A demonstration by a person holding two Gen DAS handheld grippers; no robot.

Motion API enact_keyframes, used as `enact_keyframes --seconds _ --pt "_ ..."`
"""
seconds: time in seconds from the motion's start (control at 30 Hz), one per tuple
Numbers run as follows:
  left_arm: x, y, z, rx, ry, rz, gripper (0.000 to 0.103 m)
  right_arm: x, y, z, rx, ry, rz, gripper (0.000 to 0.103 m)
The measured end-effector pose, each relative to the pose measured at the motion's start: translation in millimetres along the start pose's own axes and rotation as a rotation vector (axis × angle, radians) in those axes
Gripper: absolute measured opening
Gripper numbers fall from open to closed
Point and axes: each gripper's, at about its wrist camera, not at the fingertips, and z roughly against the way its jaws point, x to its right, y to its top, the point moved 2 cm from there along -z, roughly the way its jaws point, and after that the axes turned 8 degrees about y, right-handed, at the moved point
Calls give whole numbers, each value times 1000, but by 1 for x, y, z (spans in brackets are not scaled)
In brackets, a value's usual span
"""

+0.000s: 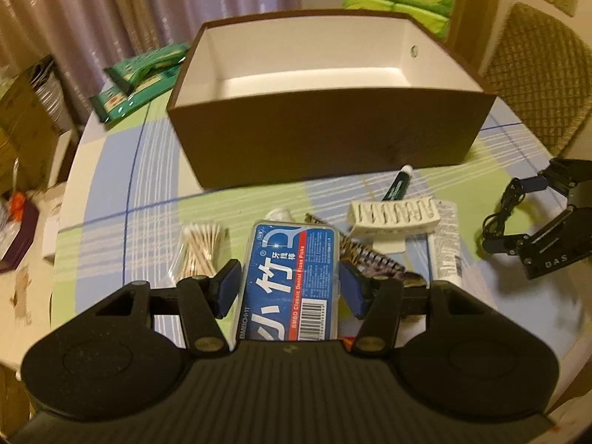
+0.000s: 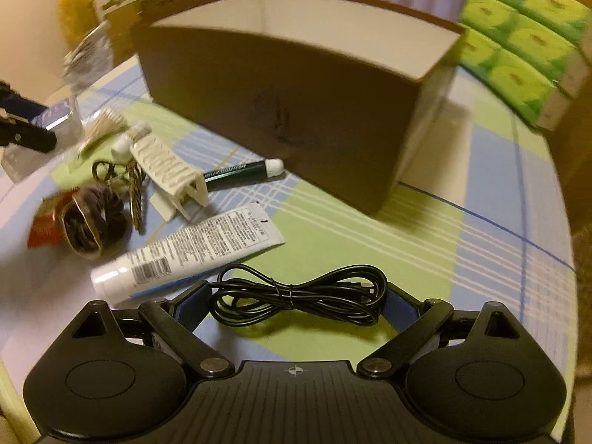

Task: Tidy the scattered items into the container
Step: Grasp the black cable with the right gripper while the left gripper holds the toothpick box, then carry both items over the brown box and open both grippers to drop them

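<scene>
1. Clamping the left gripper [image 1: 288, 288] on the blue dental floss pick box [image 1: 292, 277], pads pressed against both long sides, box pointing toward 12 o'clock at the brown container [image 1: 325, 137].
2. Straddling the bundled black cable [image 2: 296, 296] with the right gripper [image 2: 296, 303]: pads touching or just beside the two ends of the bundle, fingers fairly wide; unable to tell whether truly gripping or only closing in. From the left view, cable appearing raised off the cloth at 3 o'clock, suggesting a hold.
3. Showing the container sitting on the checked tablecloth [image 1: 148, 192], open top, white inside, nothing visible within as far as the left view reaches.
4. Judging progress as barely begun: no item seen inside yet, two items in hand or nearly so.
5. Remaining on the cloth in front of the container:
   - cotton swabs [image 1: 199, 248], at 9 o'clock of the floss box;
   - green marker [image 2: 240, 174], tip near the container's front wall;
   - white ribbed clip [image 2: 170, 174], beside the marker;
   - white tube [image 2: 185, 255], at 10 o'clock of the cable;
   - dark scrunchie [image 2: 92, 218] and striped hair clip [image 2: 135, 192], at the left of the right view;
   - red packet [image 2: 42, 229], partly under the scrunchie.
6. Expecting next a lift over the front wall for the floss box, then a release inside.
</scene>
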Motion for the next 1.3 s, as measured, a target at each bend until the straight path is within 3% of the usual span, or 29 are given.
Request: enact_keyframes --seconds 0.3,0.67,0.93,1.3 --pt "-22 14 3 61 -88 -28 53 -32 14 40 86 -22 -148 93" --pt "-45 54 6 142 -127 -19 53 -60 81 60 242 -10 -125 93" --pt "-43 98 2 206 -135 -26 53 -41 134 58 325 -31 -99 93" --pt "-34 150 -33 209 -148 -42 53 7 168 34 321 -50 -128 93"
